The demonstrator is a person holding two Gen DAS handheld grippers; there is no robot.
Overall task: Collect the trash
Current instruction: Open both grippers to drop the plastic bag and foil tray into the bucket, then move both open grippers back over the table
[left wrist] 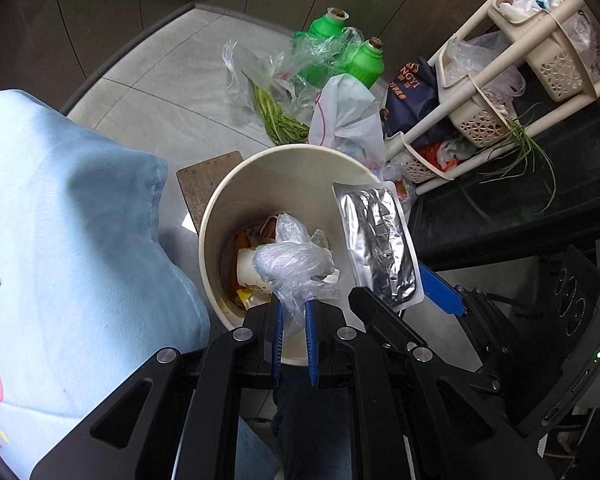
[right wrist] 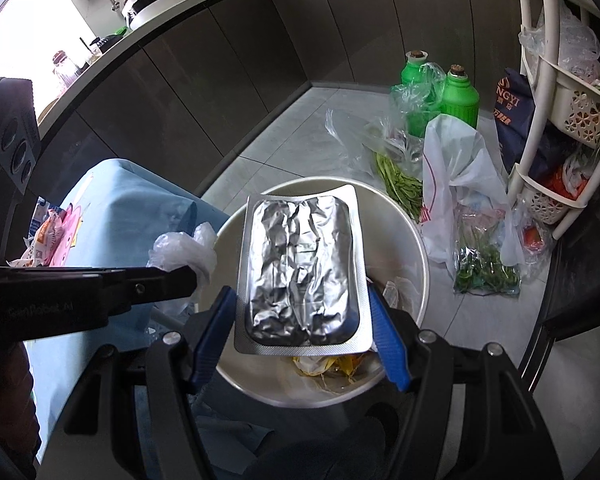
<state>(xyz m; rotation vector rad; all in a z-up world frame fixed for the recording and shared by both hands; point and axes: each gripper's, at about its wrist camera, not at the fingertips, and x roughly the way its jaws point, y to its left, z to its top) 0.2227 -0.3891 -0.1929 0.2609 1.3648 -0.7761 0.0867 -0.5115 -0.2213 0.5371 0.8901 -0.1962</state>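
Note:
A round cream trash bin (left wrist: 260, 176) stands on the floor with wrappers and a paper cup inside; it also shows in the right wrist view (right wrist: 420, 264). My left gripper (left wrist: 294, 320) is shut on a crumpled clear plastic bag (left wrist: 296, 264) held over the bin's near rim; the bag also shows in the right wrist view (right wrist: 184, 254). My right gripper (right wrist: 304, 332) is shut on a silver foil packet (right wrist: 300, 268) and holds it flat above the bin. The packet (left wrist: 380, 240) appears in the left wrist view at the bin's right rim.
A light blue cloth (left wrist: 72, 232) covers a surface left of the bin, with snack wrappers (right wrist: 48, 240) on it. Two green bottles (left wrist: 352, 52), bags of greens (left wrist: 276, 112), a white plastic bag (right wrist: 456, 168) and a cream basket rack (left wrist: 512, 80) stand beyond the bin.

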